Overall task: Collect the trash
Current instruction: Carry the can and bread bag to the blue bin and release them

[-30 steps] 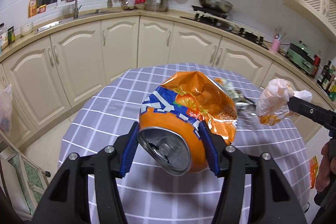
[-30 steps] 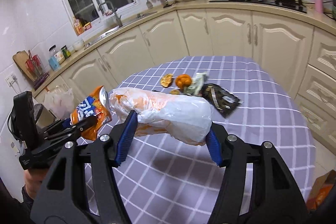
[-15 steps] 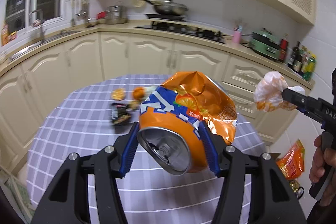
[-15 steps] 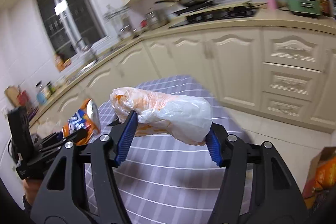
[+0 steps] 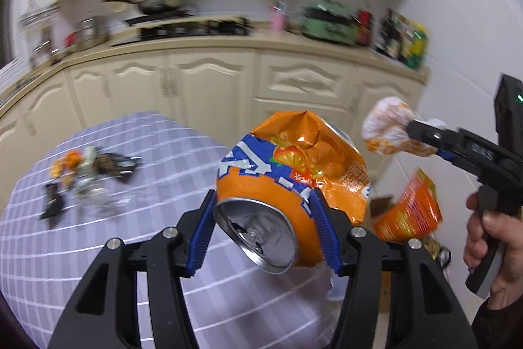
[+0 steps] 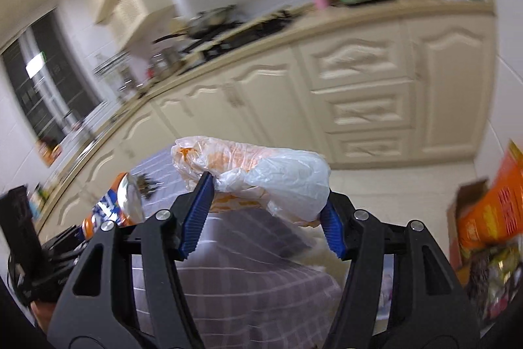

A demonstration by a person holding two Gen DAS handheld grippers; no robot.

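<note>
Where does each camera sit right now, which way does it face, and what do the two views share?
Left wrist: on the left gripper, facing the cabinets over the table; shows its fingers on the crushed can and the person's right hand.
Right wrist: on the right gripper, facing the cabinets and floor; shows its fingers on the plastic bag.
Shared: can, bag, table, cardboard box.

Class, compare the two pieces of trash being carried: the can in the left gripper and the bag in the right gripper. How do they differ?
The orange soda can is rigid metal, crushed and dented; the plastic bag is soft and crumpled. The can is opaque with blue lettering; the bag is whitish, with orange showing through. Both are held off the table: the can by the left gripper, the bag by the right gripper.
</note>
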